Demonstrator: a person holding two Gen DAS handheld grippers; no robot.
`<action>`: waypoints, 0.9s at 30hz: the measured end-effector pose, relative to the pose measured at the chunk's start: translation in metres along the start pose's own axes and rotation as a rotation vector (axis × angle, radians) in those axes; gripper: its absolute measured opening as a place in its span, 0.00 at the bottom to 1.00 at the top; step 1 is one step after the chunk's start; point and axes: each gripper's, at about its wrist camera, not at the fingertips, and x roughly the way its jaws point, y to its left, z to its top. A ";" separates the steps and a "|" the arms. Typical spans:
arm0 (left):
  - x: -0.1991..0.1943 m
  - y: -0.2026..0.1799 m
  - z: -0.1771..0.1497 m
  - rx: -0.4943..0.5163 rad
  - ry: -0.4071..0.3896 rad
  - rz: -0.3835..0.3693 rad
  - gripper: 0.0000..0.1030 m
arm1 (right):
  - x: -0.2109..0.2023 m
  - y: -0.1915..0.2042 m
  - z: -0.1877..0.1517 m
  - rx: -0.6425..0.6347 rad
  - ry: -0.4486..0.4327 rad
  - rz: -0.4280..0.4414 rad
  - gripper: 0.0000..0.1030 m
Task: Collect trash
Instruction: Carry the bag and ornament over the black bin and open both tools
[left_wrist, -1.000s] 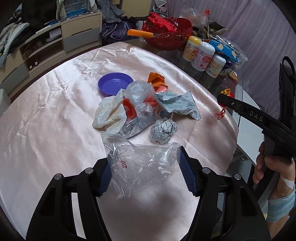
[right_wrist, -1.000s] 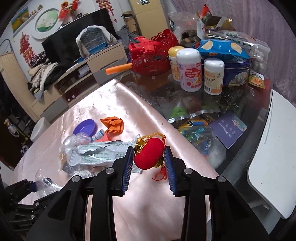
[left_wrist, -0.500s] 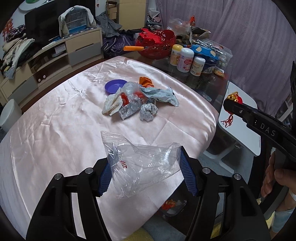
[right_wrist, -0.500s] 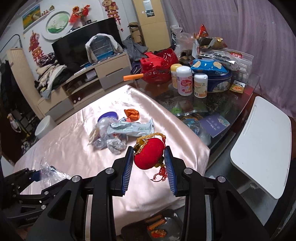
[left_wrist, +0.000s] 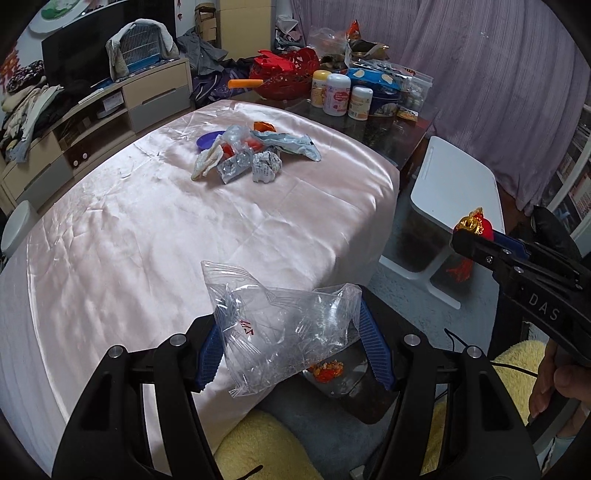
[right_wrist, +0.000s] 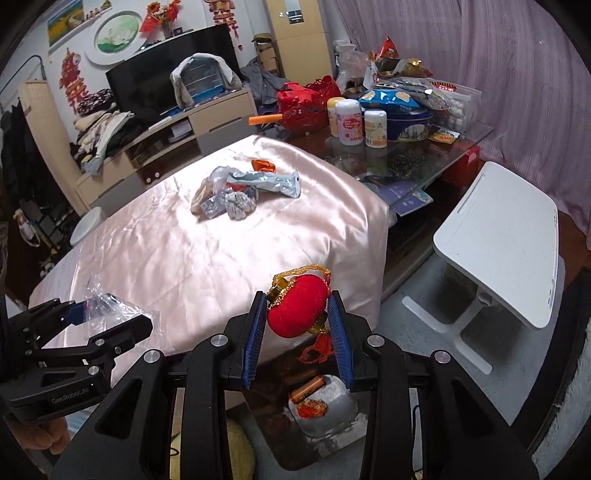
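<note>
My left gripper (left_wrist: 291, 339) is shut on a crumpled clear plastic bag (left_wrist: 280, 325), held off the near edge of the pink-clothed table (left_wrist: 147, 236). My right gripper (right_wrist: 297, 325) is shut on a small red lantern ornament (right_wrist: 297, 310) with gold trim and a red tassel, held beyond the table's edge above a trash bin (right_wrist: 325, 410) on the floor. The bin, with some trash in it, also shows in the left wrist view (left_wrist: 347, 380) below the bag. A pile of trash (left_wrist: 247, 155) (wrappers, crumpled paper, tissue) lies on the table's far part (right_wrist: 236, 192).
A purple lid (left_wrist: 207, 140) lies beside the pile. Bottles (left_wrist: 338, 94), a red basket (left_wrist: 284, 79) and snack bags crowd the glass table behind. A white folding table (right_wrist: 506, 236) stands right. A yellow fluffy cushion (left_wrist: 258, 446) lies below.
Both grippers have pulled back from the table and moved right, beyond its edge, with the bag and the lantern still held. The floor bin has come into view below them.
</note>
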 end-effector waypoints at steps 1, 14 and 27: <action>0.000 -0.004 -0.003 0.006 0.001 -0.007 0.60 | -0.002 -0.002 -0.006 0.007 0.004 -0.004 0.34; 0.053 -0.043 -0.047 0.050 0.141 -0.114 0.60 | 0.009 -0.035 -0.067 0.095 0.102 -0.042 0.34; 0.107 -0.056 -0.062 0.101 0.259 -0.114 0.63 | 0.039 -0.046 -0.072 0.135 0.177 -0.028 0.35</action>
